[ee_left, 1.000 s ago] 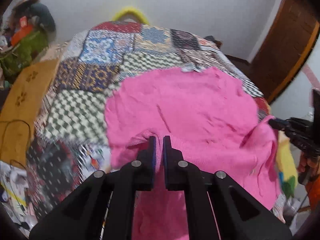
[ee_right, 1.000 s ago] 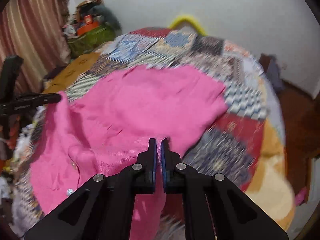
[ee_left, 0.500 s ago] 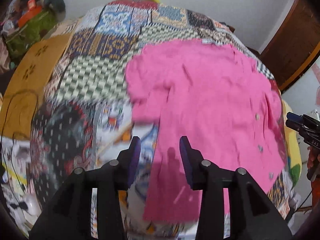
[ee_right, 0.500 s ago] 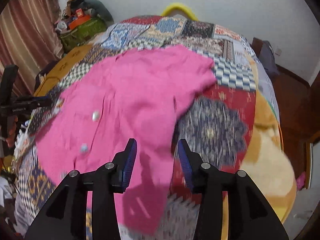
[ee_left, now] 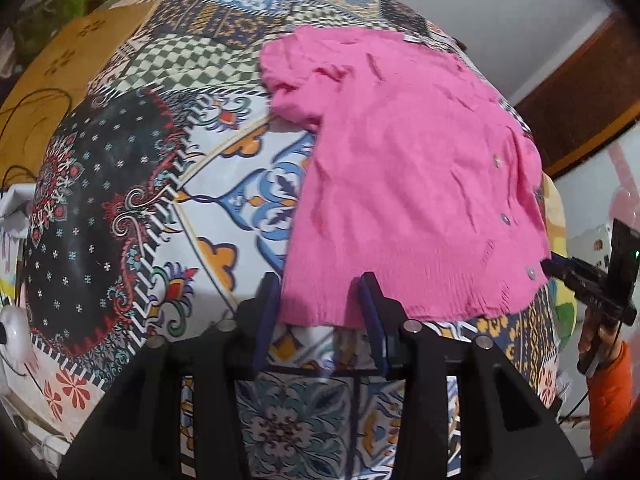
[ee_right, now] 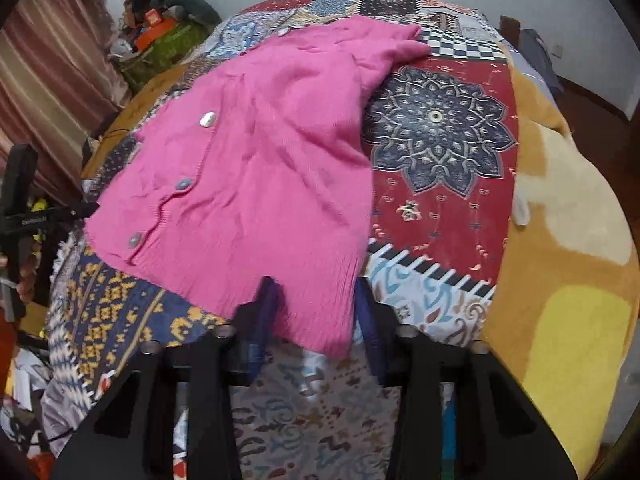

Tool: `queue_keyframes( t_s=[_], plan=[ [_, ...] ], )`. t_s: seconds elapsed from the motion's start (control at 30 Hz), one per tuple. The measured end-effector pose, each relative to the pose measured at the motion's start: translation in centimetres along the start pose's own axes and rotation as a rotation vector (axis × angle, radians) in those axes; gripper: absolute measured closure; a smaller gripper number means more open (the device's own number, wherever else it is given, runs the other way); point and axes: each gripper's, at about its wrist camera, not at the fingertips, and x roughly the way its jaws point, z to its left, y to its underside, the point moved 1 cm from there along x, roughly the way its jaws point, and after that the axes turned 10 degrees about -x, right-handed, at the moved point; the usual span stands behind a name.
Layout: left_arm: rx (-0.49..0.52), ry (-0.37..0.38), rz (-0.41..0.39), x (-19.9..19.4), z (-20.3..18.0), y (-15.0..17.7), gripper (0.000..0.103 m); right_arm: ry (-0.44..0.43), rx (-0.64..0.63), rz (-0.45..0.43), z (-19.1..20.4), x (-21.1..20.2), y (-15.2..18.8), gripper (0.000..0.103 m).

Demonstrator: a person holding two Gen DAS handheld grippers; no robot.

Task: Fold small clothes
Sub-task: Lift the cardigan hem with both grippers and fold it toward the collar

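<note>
One pink cardigan [ee_left: 404,184] lies flat on the patchwork bedspread [ee_left: 160,184], four buttons showing. Two grippers, left [ee_left: 318,294] and right [ee_right: 316,300], hover at its hem, both spread wide, gripping nothing.

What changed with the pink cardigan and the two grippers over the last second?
Both grippers let go: the left gripper and right gripper, shut on the hem a second ago, now stand open just short of it. The pink cardigan, then lifted and bunched, now lies spread flat with its buttons showing. The patchwork quilt stayed in place.
</note>
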Motion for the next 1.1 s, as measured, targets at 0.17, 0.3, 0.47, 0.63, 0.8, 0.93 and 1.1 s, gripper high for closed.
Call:
queue_keyframes(
  t_s=[0.17,0.3,0.47,0.63,0.8,0.93,1.1],
  plan=[
    [0.057,-0.01,-0.033,-1.2,-1.6,0.2,0.096,-0.019,-0.075,-0.003,1.8,-0.7,-0.5,0.096],
    [0.088,-0.006,-0.116,-3.8,-2.6,-1.0,0.097,-0.005,-0.117,-0.058,2.3,-2.7,-2.0,0.097],
    [0.106,0.037,-0.251,-8.7,-4.6,-4.1,0.097,0.022,-0.152,-0.171,2.0,-6.4,-6.1,0.097],
    [0.139,0.035,-0.4,-12.7,-7.8,-8.4,0.097,0.075,-0.19,-0.275,2.3,-9.1,-10.4,0.097],
    [0.141,0.004,-0.453,-12.7,-9.7,-12.6,0.097,0.103,-0.173,-0.334,1.1,-9.4,-13.7,0.097],
    [0.125,-0.049,-0.468,-10.7,-10.1,-16.0,0.097,0.124,-0.154,-0.327,-0.3,-7.9,-16.2,0.097],
    [0.059,-0.103,-0.425,-5.9,-8.4,-20.4,0.097,0.157,-0.121,-0.281,-3.3,-4.7,-18.8,0.097]
  ],
)
